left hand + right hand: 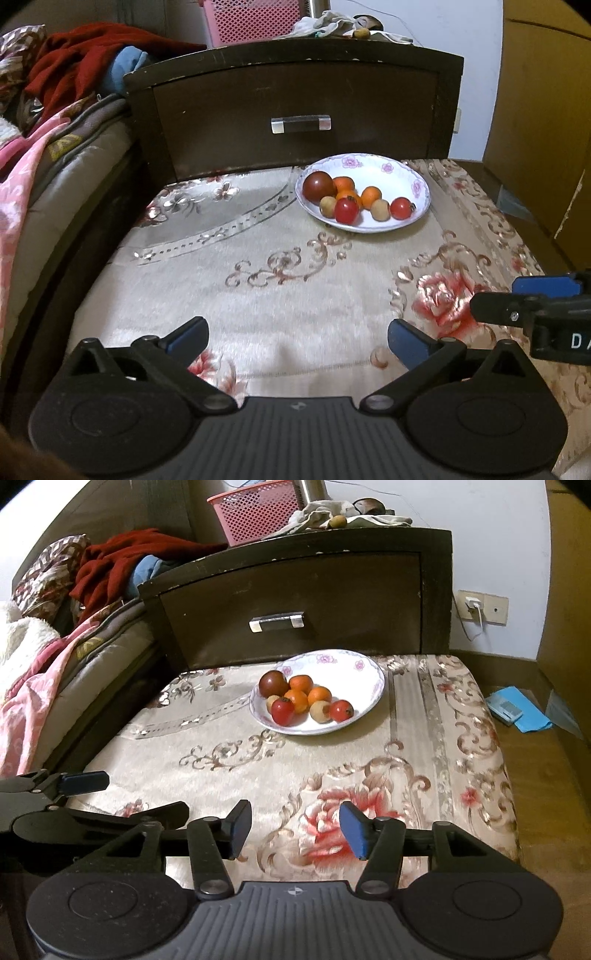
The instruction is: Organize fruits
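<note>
A glossy white ceramic-looking plate [369, 686] holds smooth, shiny fruits [303, 701] on a plush, faintly shimmering floral cloth [332, 760] over the surface, behind it a scuffed dark wooden drawer front [332, 602] with a shiny metallic-looking handle [277, 622].

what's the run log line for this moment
left claw: open, empty | right claw: open, empty | fruits: all in plate | plate: on floral cloth, far from both claws

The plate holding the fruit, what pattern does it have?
The plate is white with pinkish-purple flowers around its rim, clearest in the left wrist view.
</note>
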Tool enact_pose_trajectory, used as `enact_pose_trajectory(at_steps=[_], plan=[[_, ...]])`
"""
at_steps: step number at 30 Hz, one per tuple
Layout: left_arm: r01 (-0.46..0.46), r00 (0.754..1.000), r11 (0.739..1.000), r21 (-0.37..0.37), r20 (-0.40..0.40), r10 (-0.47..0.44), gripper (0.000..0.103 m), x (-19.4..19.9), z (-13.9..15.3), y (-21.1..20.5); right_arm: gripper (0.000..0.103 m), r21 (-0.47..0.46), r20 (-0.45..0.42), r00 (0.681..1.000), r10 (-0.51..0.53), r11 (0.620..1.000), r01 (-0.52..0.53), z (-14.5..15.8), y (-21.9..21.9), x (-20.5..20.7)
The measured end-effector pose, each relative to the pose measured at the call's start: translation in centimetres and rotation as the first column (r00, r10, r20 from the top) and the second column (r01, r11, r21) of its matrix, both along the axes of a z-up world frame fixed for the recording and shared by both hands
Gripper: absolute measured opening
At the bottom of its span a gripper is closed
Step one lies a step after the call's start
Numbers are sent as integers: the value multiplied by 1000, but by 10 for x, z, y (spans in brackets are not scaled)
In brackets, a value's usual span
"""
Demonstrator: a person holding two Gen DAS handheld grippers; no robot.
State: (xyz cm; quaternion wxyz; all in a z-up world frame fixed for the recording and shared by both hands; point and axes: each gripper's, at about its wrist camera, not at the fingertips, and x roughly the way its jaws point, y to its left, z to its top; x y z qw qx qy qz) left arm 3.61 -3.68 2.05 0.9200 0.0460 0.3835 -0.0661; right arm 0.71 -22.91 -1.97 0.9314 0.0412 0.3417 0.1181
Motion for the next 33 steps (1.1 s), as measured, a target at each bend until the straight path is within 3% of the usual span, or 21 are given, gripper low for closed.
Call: enact_pose_trajectory(at_steps=[17, 33], plan=[[-5, 1000, 1000, -18, -29, 5, 103, -32, -2, 8, 49, -24, -35, 999, 12, 1000, -12, -9, 13, -41], [-15, 999, 1000, -25, -47, 14, 103, -35, -5, 12, 51, -29, -50, 999, 15, 999, -16, -14, 18, -46]])
